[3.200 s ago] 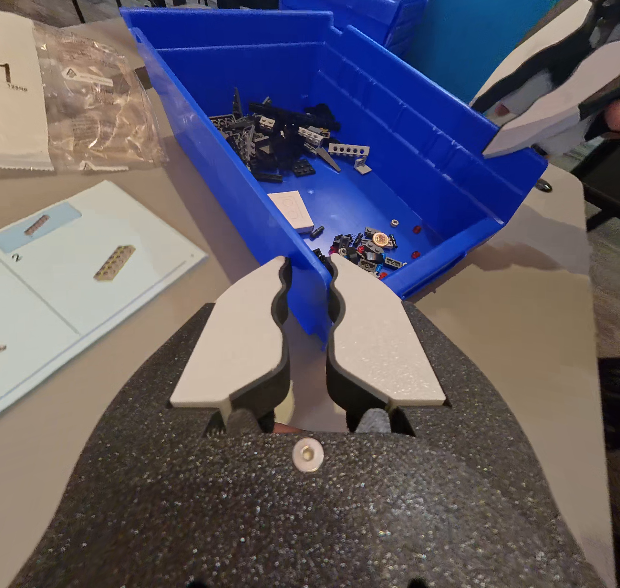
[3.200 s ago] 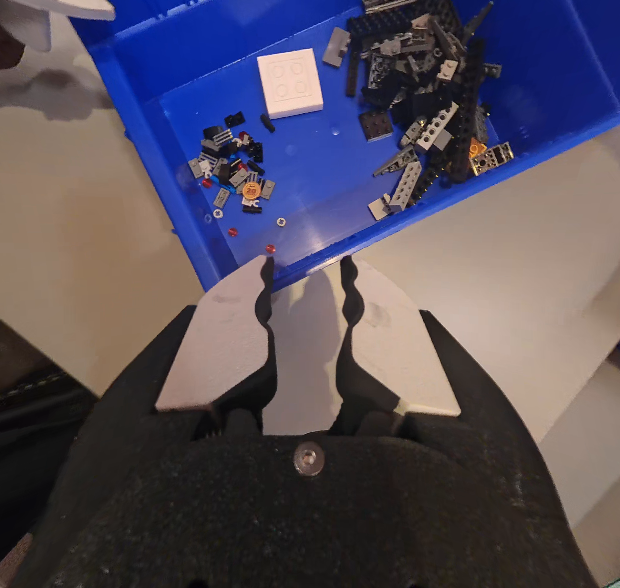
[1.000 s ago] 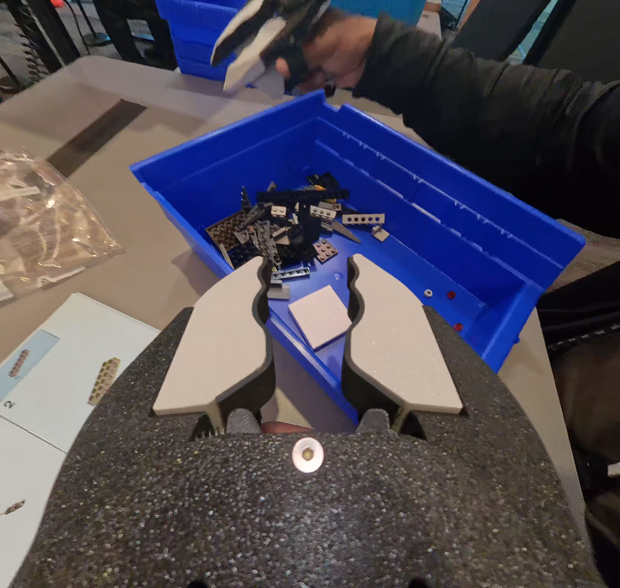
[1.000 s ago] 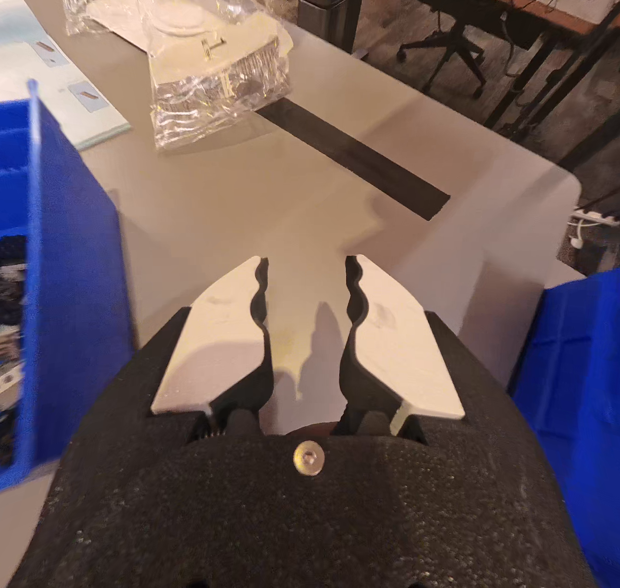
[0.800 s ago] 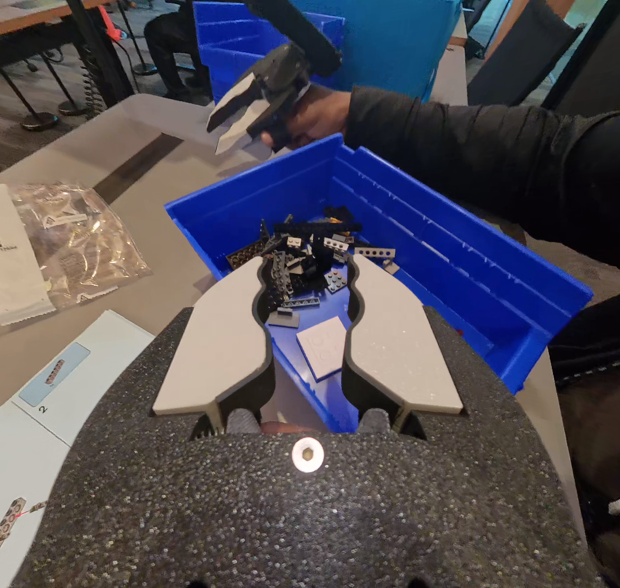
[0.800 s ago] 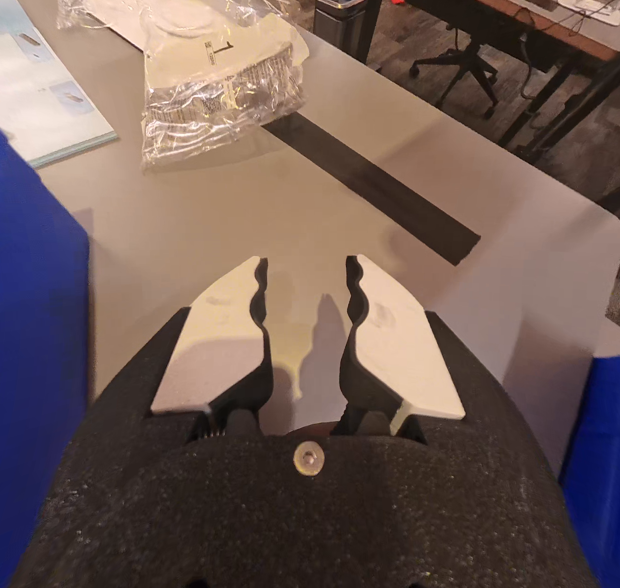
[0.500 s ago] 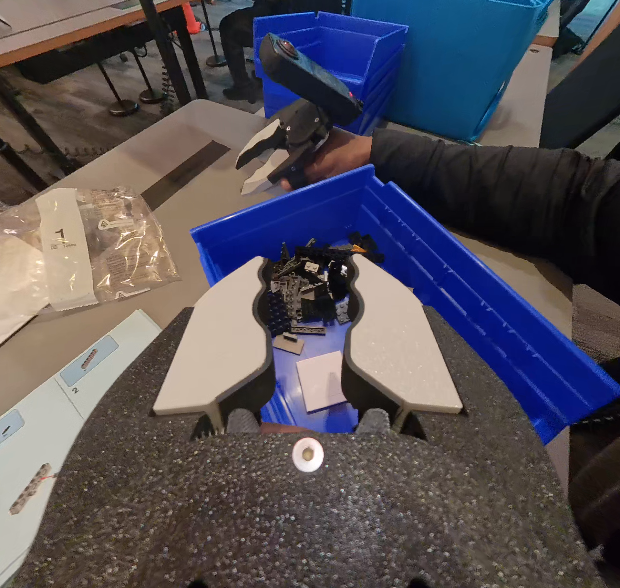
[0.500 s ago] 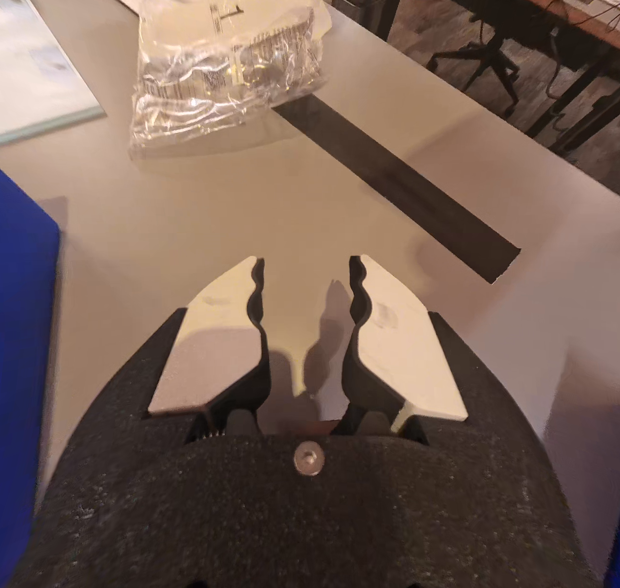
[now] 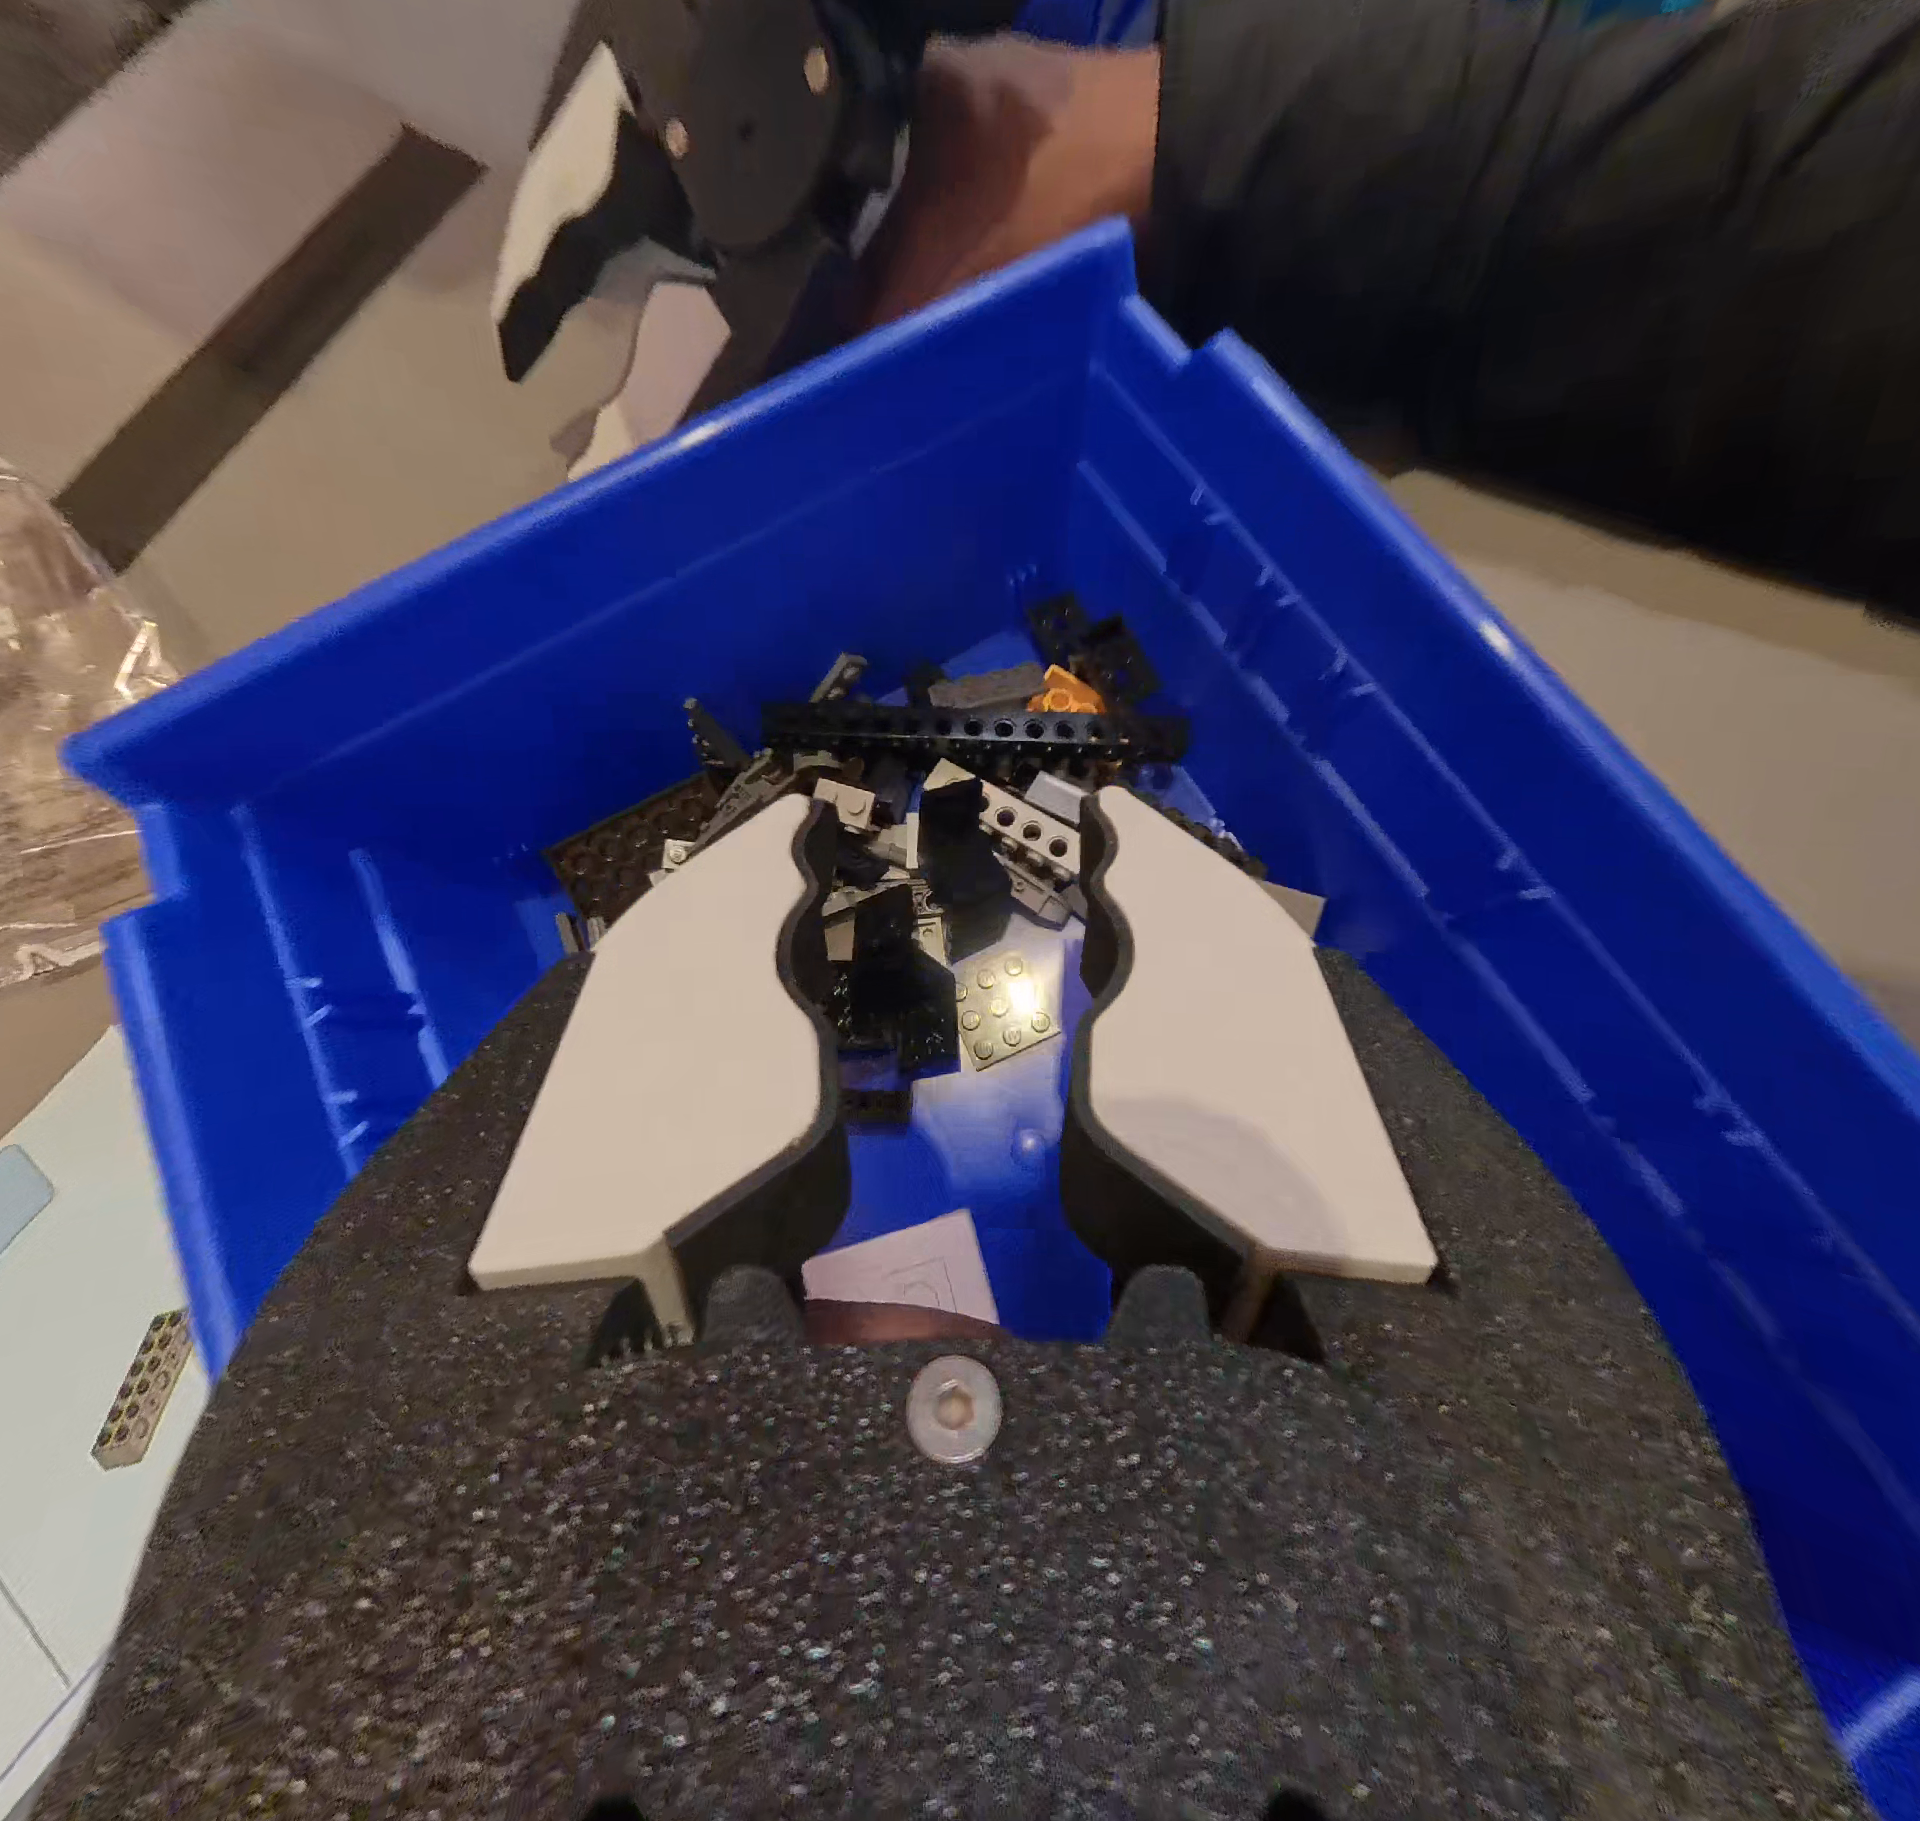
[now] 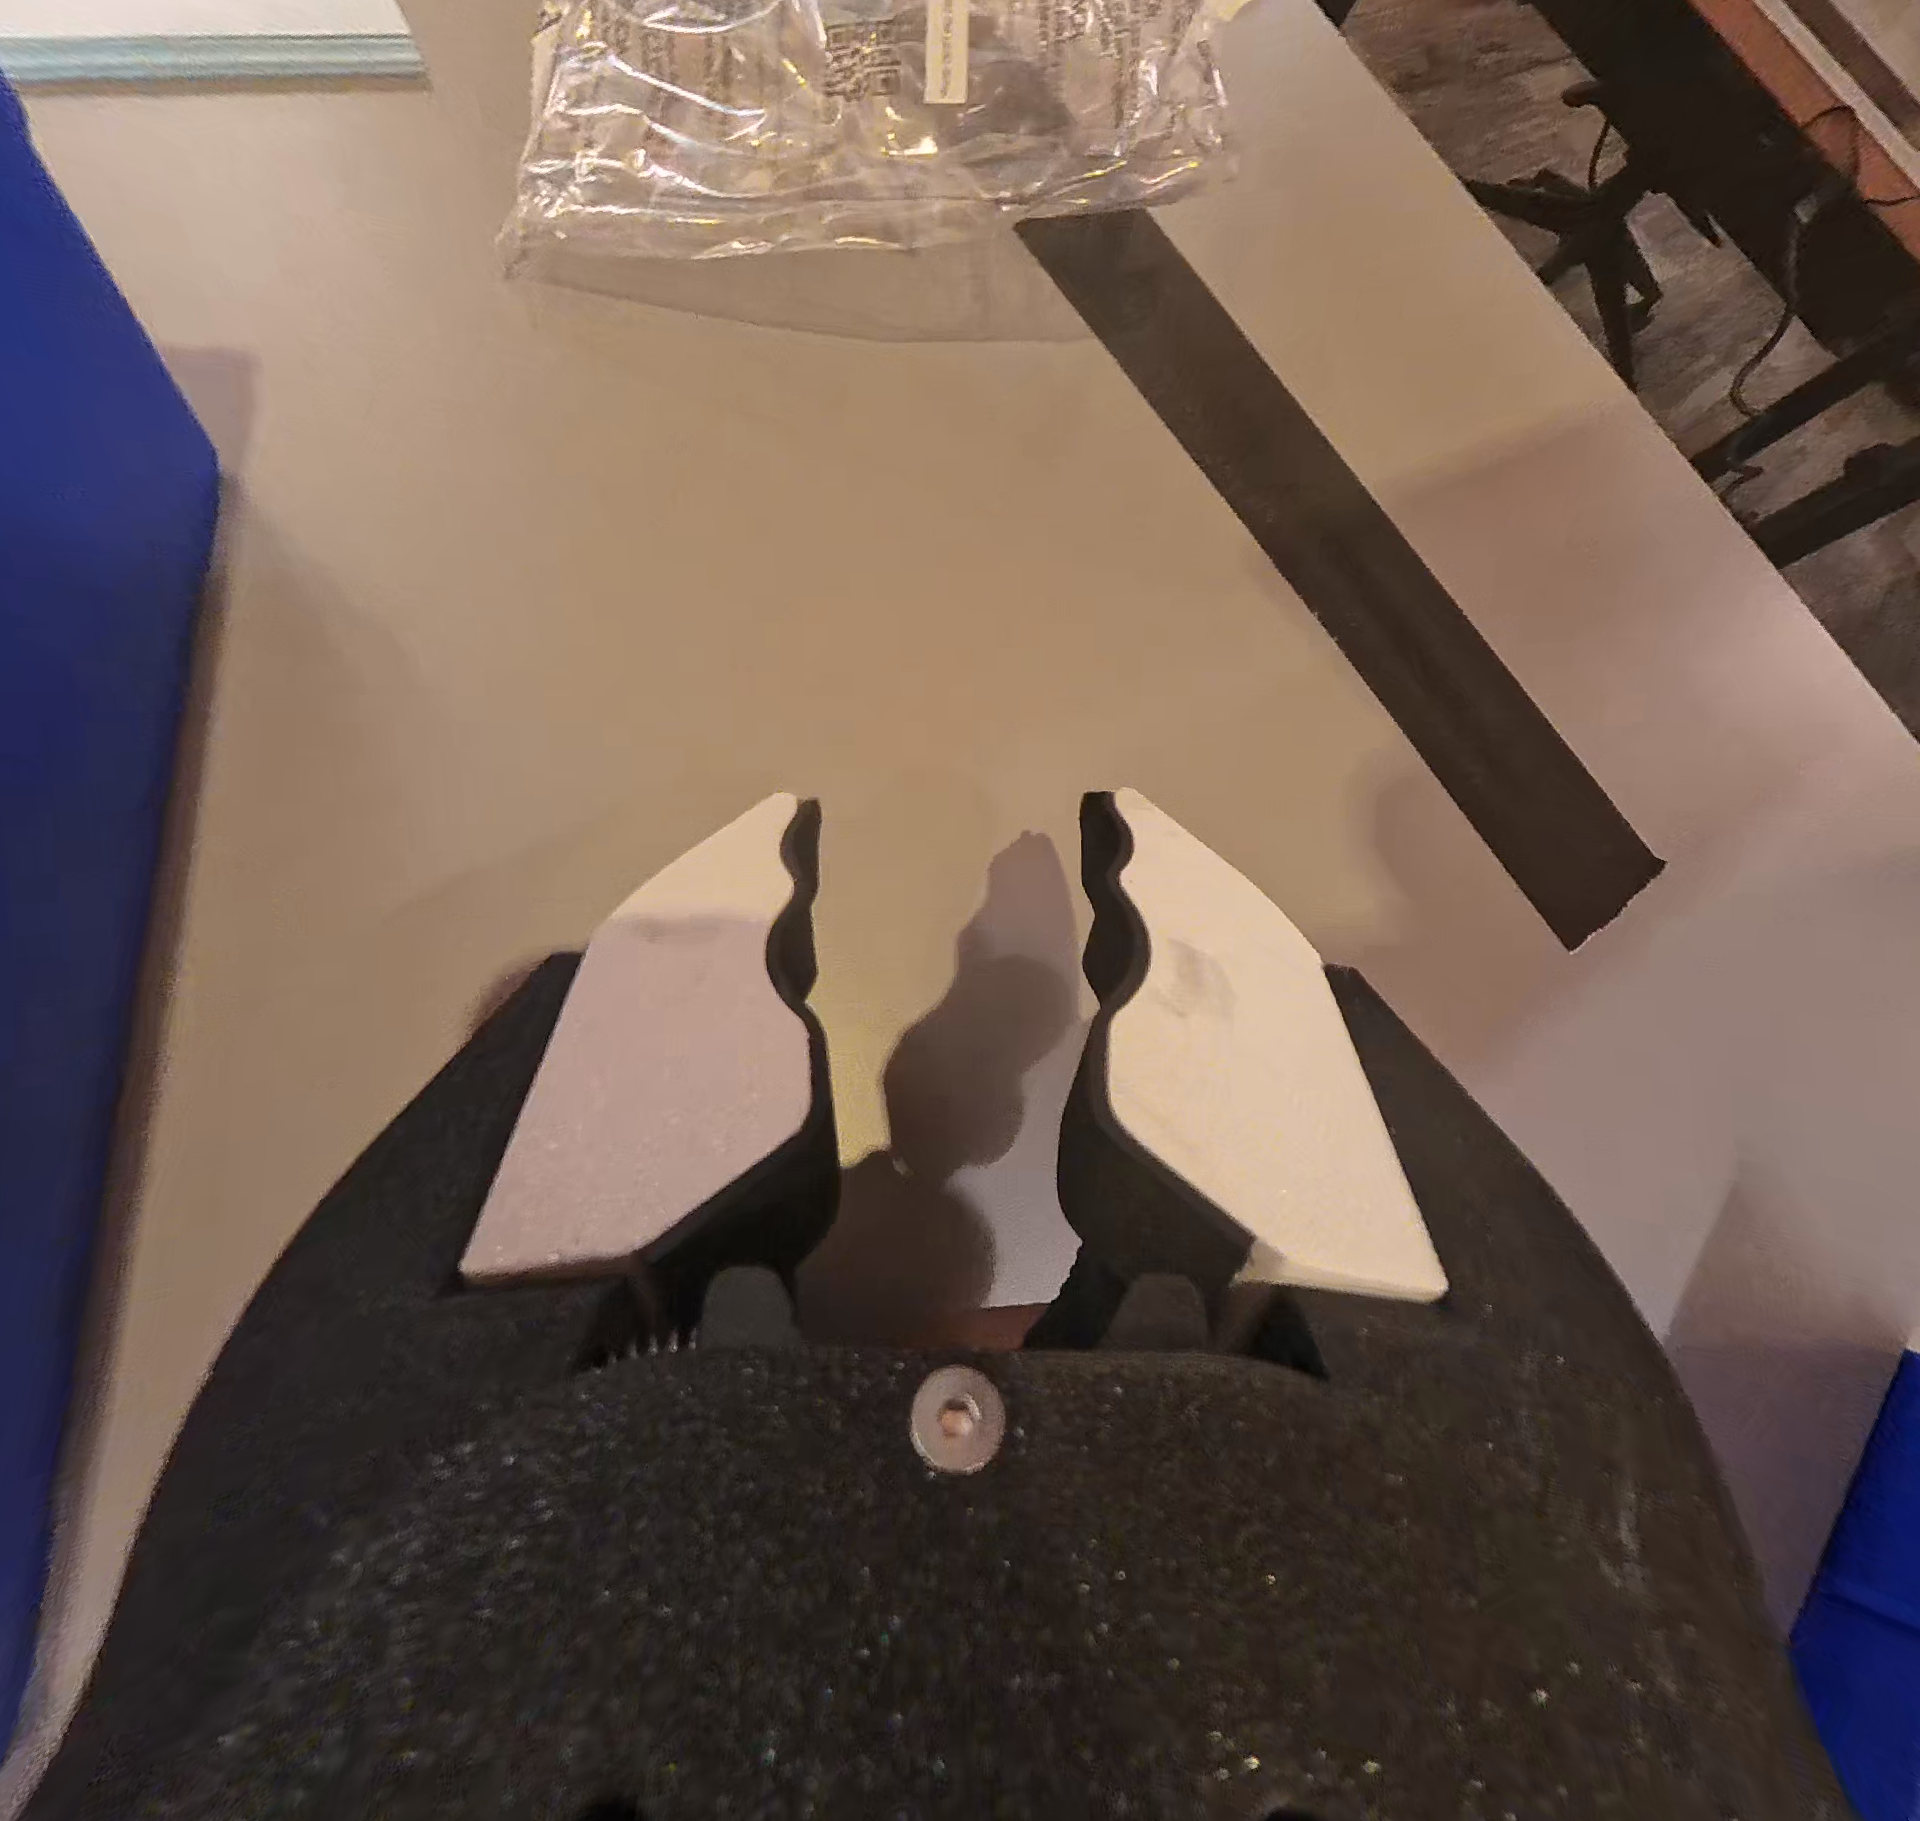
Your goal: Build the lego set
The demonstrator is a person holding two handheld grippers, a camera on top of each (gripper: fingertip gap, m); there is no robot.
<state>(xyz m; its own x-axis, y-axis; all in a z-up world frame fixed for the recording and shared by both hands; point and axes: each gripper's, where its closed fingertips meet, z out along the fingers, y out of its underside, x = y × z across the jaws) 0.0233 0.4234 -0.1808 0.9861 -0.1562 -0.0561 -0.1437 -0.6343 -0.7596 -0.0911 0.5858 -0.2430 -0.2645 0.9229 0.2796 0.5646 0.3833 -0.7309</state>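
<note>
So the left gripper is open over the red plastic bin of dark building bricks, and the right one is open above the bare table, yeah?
Nearly. The plastic bin is blue, not red, as the left wrist view shows. The rest holds: left gripper open over the bricks, right gripper open above the table.

Warm dim indoor light, motion blur along left view's top, glare on a studded plate (image 9: 1006,1008), wide-angle edge bending

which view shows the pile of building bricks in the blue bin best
The left wrist view: it looks straight into the blue bin, with the brick pile just beyond the open left gripper. The right wrist view shows only the bin's outer wall, no bricks.
</note>
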